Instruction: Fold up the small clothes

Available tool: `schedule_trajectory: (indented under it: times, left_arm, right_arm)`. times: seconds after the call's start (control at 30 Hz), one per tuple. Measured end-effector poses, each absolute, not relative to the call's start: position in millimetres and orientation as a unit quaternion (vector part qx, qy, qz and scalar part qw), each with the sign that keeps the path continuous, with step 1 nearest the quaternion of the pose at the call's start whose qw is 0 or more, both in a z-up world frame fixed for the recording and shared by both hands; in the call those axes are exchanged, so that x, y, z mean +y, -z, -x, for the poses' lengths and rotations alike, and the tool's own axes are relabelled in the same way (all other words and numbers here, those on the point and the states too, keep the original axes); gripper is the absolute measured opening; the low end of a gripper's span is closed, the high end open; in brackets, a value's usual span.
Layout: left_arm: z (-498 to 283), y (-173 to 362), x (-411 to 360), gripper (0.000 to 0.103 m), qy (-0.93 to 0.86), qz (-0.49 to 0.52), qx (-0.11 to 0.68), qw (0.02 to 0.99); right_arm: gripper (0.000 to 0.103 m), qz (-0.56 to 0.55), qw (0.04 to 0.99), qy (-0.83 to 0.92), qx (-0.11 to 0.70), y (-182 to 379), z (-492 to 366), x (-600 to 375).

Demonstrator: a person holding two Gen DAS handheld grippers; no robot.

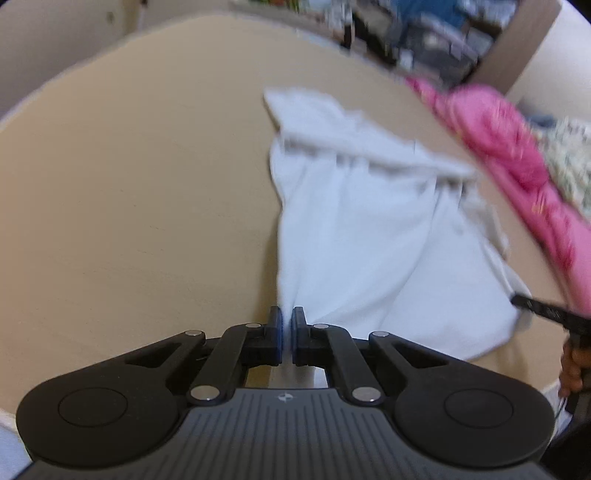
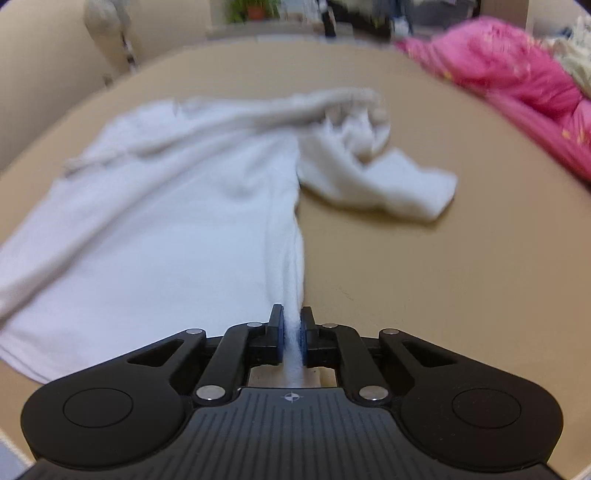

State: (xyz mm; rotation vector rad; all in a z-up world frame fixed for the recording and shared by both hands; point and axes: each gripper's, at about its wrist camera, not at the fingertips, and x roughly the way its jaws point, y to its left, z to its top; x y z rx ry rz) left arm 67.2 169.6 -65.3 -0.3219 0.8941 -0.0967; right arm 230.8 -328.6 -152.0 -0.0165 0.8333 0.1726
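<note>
A small white shirt [image 1: 369, 229] lies spread on the tan table [image 1: 129, 184], blurred in both views. My left gripper [image 1: 287, 321] is shut on the shirt's near left corner, and the cloth rises in a taut ridge from the pads. In the right wrist view the shirt [image 2: 166, 206] fills the left half, with a crumpled sleeve [image 2: 388, 177] flopped out to the right. My right gripper [image 2: 292, 321] is shut on the shirt's near right corner, with white fabric pinched between the blue pads. The right gripper's black tip [image 1: 546, 314] and a hand [image 1: 572, 369] show at the left view's right edge.
A pink garment [image 1: 498, 140] [image 2: 517, 74] lies heaped along the table's right side, with a floral cloth [image 1: 569, 155] beyond it. Bare tan table [image 2: 443, 277] stretches right of the shirt. Cluttered shelves and a plant [image 2: 255, 9] stand beyond the far edge.
</note>
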Motion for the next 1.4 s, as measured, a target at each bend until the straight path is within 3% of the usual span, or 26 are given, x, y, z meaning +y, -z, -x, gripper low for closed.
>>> schedule_trajectory:
  times: [0.1, 0.3, 0.5, 0.53, 0.6, 0.67, 0.83, 0.9, 0.93, 0.97, 1.0, 1.13, 1.23, 1.33, 1.4]
  left_arm:
    - [-41.4, 37.1, 188.7, 0.003, 0.042, 0.189, 0.385, 0.902]
    - [17.8, 8.1, 221.3, 0.001, 0.032, 0.168, 0.392, 0.904]
    - [24.8, 51.7, 215.5, 0.002, 0.029, 0.082, 0.547, 0.833]
    - [23.7, 52.8, 213.8, 0.003, 0.036, 0.079, 0.551, 0.83]
    - [19.6, 48.3, 212.6, 0.012, 0.05, 0.087, 0.546, 0.832]
    - [13.2, 48.0, 211.6, 0.029, 0.042, 0.088, 0.548, 0.831]
    - [-1.8, 70.3, 185.1, 0.029, 0.037, 0.067, 0.583, 0.809]
    - [-2.3, 80.3, 175.8, 0.022, 0.042, 0.053, 0.593, 0.802]
    - [-0.7, 83.6, 172.0, 0.004, 0.047, 0.043, 0.597, 0.8]
    - [1.1, 86.3, 168.0, 0.003, 0.052, 0.033, 0.595, 0.801]
    - [4.8, 83.6, 164.7, 0.002, 0.058, 0.017, 0.589, 0.806]
    - [17.4, 61.2, 176.5, 0.001, 0.052, 0.025, 0.56, 0.826]
    - [12.7, 68.8, 173.5, 0.002, 0.038, 0.009, 0.58, 0.814]
    - [-1.5, 66.3, 167.2, 0.007, 0.026, 0.003, 0.576, 0.817]
    - [-4.2, 45.8, 168.2, 0.017, 0.012, 0.012, 0.526, 0.85]
  right_arm:
    - [0.007, -0.079, 0.928, -0.094, 0.351, 112.5, -196.9, -355.1]
    - [0.006, -0.195, 0.923, -0.119, 0.309, 64.6, -100.8, -408.0]
    - [0.007, -0.111, 0.857, -0.085, 0.496, 133.1, -73.1, -407.6]
    - [0.011, -0.095, 0.853, -0.063, 0.51, 141.4, -74.0, -407.1]
    - [0.012, -0.09, 0.86, -0.049, 0.5, 143.9, -75.3, -407.3]
    - [0.026, -0.096, 0.864, -0.057, 0.49, 140.4, -77.7, -406.6]
    - [0.031, -0.075, 0.85, -0.056, 0.519, 158.7, -94.0, -393.7]
    - [0.03, -0.045, 0.841, -0.054, 0.537, 165.8, -94.7, -385.3]
    - [0.021, -0.039, 0.841, -0.056, 0.537, 165.6, -98.2, -380.5]
    - [0.005, -0.039, 0.842, -0.066, 0.534, 162.7, -96.1, -379.3]
    - [0.005, -0.042, 0.845, -0.071, 0.528, 158.8, -93.6, -379.2]
    - [0.004, -0.091, 0.856, -0.084, 0.502, 139.0, -77.4, -396.6]
    - [0.006, -0.091, 0.839, -0.068, 0.532, 152.4, -77.3, -404.3]
    - [0.014, -0.07, 0.835, -0.056, 0.542, 158.5, -79.7, -402.6]
    - [0.018, -0.089, 0.863, -0.036, 0.496, 140.4, -79.7, -411.2]
